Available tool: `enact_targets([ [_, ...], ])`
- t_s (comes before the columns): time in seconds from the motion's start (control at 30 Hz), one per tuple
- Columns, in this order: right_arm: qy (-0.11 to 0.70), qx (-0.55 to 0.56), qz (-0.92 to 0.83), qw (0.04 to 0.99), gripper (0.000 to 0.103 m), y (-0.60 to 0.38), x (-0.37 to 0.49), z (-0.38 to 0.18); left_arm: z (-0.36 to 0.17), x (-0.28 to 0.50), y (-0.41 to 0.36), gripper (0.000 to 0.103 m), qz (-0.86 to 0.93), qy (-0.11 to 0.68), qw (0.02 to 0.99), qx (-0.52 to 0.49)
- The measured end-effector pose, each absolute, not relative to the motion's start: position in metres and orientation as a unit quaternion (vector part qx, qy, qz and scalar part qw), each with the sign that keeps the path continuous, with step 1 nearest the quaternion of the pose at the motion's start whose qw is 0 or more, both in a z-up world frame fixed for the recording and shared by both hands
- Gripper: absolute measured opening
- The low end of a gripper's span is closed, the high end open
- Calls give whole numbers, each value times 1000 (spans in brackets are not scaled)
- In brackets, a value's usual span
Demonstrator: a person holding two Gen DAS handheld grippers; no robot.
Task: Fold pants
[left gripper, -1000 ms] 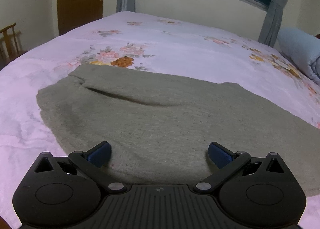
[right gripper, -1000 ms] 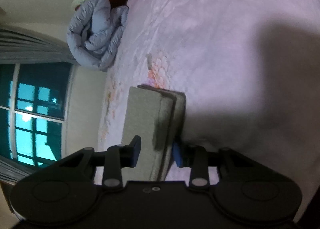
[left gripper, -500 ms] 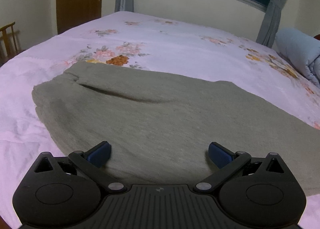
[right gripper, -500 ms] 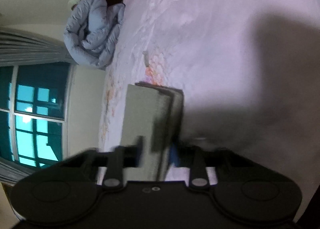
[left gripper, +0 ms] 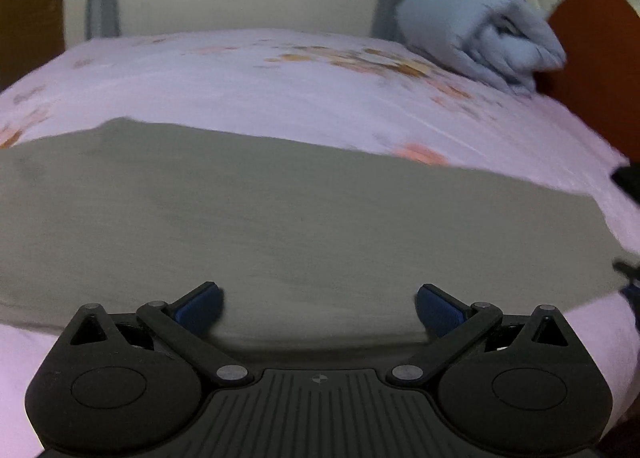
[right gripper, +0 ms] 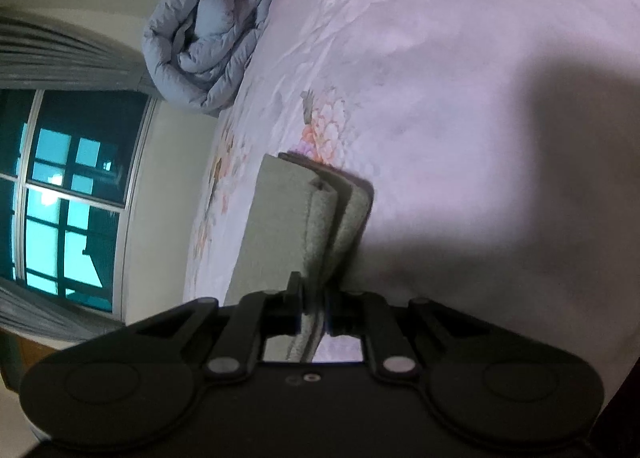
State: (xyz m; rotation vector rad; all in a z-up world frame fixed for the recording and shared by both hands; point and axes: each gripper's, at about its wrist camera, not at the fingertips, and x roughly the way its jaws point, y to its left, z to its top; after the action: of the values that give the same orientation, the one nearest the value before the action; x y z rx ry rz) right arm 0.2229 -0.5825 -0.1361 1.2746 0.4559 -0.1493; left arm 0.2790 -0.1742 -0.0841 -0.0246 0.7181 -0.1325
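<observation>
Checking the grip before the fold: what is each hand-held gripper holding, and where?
The right hand-held gripper pinches the pants at their near edge; the left hand-held gripper is open, holding nothing.

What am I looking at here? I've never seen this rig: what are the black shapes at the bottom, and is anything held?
There is no robot. A person carries a two-finger gripper in each hand, and a wide-angle camera on each one looks forward along its fingers, so the black shapes are the grippers themselves. One picture comes from the left gripper: its blue-tipped fingers stand wide open above grey pants spread on a bed with a pink flowered cover. It holds nothing, and the picture is blurred. The other comes from the right gripper, turned on its side: its jaws are shut on the layered edge of the pants. A rolled blue quilt lies near the headboard by the window.
</observation>
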Motion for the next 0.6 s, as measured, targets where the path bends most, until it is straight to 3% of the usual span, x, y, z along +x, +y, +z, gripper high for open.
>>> enact_targets([
  [0.23,225,557,-49,798,6,-584,224,-131,-90,277,-233,103,-20,365,930,43],
  [0.47,228,543,-65,805,2,-582,226,-133,-98,284,-237,103,-16,371,927,48],
  [0.6,232,497,-69,834,0,-571,232,-106,-87,285,-215,103,-55,369,927,26],
])
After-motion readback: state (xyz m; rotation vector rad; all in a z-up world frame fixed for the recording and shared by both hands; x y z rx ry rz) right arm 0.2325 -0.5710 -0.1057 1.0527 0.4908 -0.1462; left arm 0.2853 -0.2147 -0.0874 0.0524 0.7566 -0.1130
